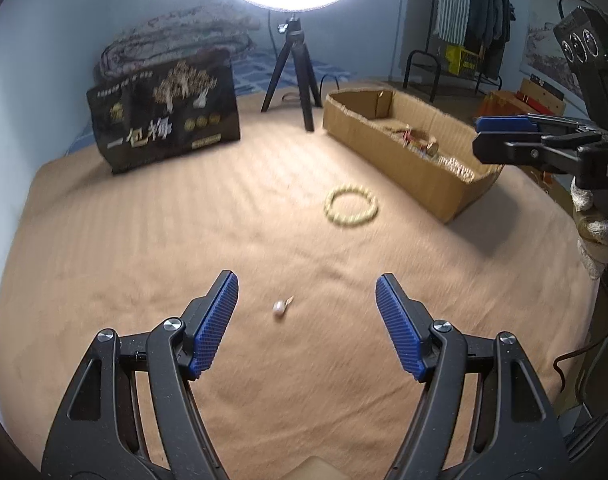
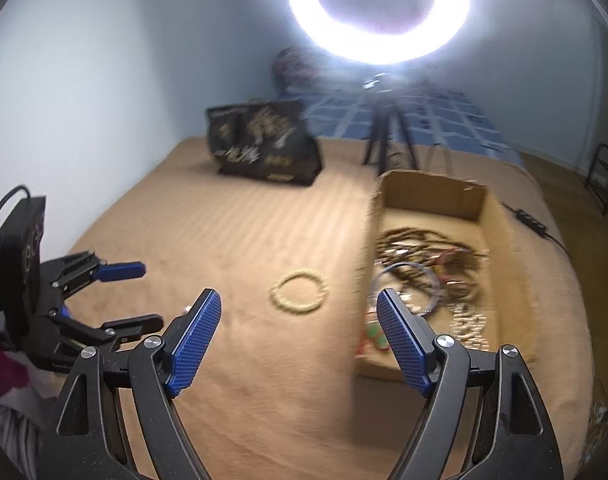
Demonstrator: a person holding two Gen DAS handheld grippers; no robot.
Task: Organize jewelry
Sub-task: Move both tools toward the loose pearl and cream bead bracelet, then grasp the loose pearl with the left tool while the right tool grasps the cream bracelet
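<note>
On a tan blanket [image 1: 144, 240], the left gripper [image 1: 305, 292] is spread wide around a small pearl earring [image 1: 280, 307], not touching it. The right gripper [image 2: 300, 308], also spread and empty, faces a bead bracelet [image 2: 298, 293] at 12 o'clock; the jewelry-filled box [image 2: 503, 216] lies at 2 o'clock.

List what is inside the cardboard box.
The cardboard box holds tangled dark beaded strands, a clear bangle, pale beads and something red-green. Anything beneath the tangle is covered, and blur hides finer detail.
</note>
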